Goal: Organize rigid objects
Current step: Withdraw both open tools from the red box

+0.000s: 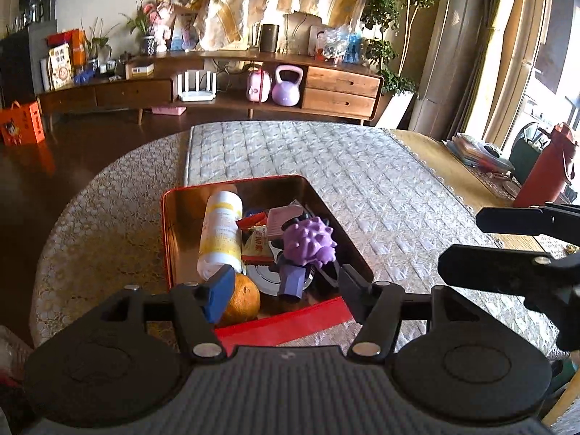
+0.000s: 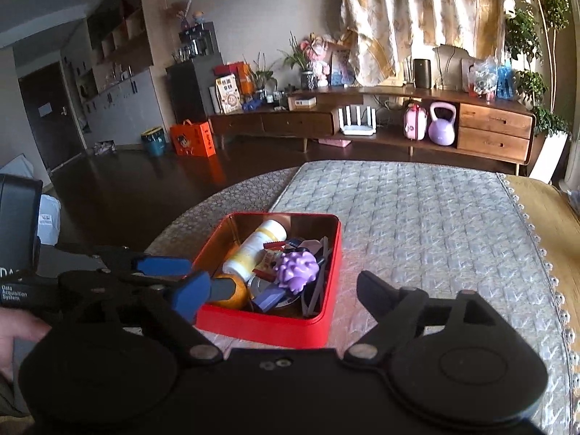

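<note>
Two grippers hover at the near edge of one red tin on the quilted bench, both spread wide and holding nothing: the left gripper straddles the tin's near rim, and the right gripper hangs just before its near wall. Judging by this, the sorting step looks nearly done, since the loose things already lie inside the tin. Countable there are one white-and-yellow bottle along the left side, one orange in the near left corner, one purple spiky toy toward the right, and one round metal disc beneath; small packets and dark pieces are too jumbled to count. A next move would likely call for tidying the contents or withdrawing clear.
</note>
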`<state>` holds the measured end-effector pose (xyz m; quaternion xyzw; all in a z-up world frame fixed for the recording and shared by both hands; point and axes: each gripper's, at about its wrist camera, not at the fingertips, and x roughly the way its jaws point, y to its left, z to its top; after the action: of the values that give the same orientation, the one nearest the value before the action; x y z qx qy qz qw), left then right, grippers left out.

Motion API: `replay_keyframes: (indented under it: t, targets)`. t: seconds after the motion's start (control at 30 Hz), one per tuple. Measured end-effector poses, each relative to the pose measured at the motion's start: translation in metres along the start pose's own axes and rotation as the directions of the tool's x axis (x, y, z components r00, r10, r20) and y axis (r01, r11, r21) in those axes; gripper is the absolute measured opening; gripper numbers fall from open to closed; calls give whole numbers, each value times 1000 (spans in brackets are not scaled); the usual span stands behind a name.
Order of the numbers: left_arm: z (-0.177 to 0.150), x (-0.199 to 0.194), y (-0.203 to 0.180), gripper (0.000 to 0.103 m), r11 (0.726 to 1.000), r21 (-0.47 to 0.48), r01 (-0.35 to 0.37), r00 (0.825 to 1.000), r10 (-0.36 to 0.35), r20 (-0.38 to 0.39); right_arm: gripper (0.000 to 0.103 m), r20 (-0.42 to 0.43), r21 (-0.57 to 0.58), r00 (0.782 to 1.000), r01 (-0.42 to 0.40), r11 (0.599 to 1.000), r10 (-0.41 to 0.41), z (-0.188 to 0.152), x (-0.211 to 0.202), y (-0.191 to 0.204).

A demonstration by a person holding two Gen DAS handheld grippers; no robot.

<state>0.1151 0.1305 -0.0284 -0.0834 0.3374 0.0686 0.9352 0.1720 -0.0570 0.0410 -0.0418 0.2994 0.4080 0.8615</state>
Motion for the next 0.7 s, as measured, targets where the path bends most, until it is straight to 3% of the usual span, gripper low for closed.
replay_keyframes:
  t: [0.13,0.47,0.7]
  targets:
    - [-2,-13,-7,70,1000,12,-4,1000,4,25,103,45,17,999,4,1000,-4,-3,-13,-1]
    - [-8,-39,-20,88,999,22,-23,998,21,60,103,91,43,996,9,999,-13,-13,-38,-1]
    - [-11,-56,-25,100,1000,-2,5,997,-5,83,103,108,94,992,57,994,-67,-22,-53,-5]
